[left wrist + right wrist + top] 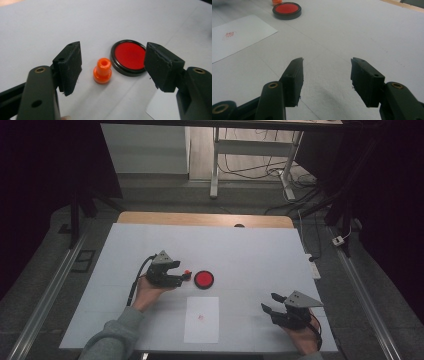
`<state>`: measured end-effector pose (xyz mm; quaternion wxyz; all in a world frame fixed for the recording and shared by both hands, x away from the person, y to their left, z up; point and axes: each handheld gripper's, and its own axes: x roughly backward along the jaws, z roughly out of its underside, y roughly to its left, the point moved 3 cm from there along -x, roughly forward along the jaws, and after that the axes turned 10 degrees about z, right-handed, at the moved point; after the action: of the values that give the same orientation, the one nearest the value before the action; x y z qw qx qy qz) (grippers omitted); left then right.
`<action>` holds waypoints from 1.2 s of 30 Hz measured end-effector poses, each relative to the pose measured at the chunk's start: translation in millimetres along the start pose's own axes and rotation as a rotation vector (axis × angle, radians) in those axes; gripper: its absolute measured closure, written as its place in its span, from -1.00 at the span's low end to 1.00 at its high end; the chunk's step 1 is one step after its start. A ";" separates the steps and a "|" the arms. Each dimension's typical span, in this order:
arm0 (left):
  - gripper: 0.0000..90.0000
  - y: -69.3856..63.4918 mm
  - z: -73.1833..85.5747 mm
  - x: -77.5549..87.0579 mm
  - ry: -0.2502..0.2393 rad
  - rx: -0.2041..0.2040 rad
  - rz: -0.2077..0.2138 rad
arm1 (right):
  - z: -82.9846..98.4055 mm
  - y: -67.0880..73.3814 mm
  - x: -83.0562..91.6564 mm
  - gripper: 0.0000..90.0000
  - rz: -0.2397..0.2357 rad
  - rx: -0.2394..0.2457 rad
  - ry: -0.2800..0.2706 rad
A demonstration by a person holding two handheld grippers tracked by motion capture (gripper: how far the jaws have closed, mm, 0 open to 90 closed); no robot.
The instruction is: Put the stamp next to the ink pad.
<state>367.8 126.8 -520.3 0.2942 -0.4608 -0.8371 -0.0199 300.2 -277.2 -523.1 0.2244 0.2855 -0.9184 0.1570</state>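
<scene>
Left gripper view: left tool (112,68) spread, orange stamp (102,71) standing free between its jaws, beside red ink pad (129,56). Right tool (327,75) spread over bare counter (362,30).

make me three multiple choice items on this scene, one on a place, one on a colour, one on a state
1. Where does the small orange plastic stamp stand?
A. on the white paper sheet
B. on the table beside the round red ink pad in its black rim
C. on top of the ink pad

2. What colour is the mark printed on the white paper sheet?
A. blue
B. black
C. red

3. How are the left tongs?
A. open, with the stamp standing free between the jaws
B. clamped on the stamp
C. clamped on the ink pad

Answers:
1. B, as the left gripper view shows the stamp upright on the white table next to the ink pad.
2. C, as the right gripper view shows a small red print on the sheet.
3. A, as neither pad touches the stamp.
</scene>
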 end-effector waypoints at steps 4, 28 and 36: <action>-0.30 -9.3 5.9 12.2 0.012 -0.004 0.012 | -0.5 -1.1 0.0 -0.04 0.001 0.003 -0.003; -0.30 -43.1 78.9 93.5 0.018 0.022 -0.019 | -3.0 -0.4 -3.4 -0.05 -0.026 0.035 -0.015; -0.30 -42.9 82.9 96.3 0.011 0.024 -0.025 | -3.5 0.1 -3.5 -0.05 -0.028 0.051 -0.011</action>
<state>256.1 200.6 -529.4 0.3042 -0.4466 -0.8413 -0.0160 303.9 -274.1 -521.9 0.2142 0.3047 -0.9112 0.1758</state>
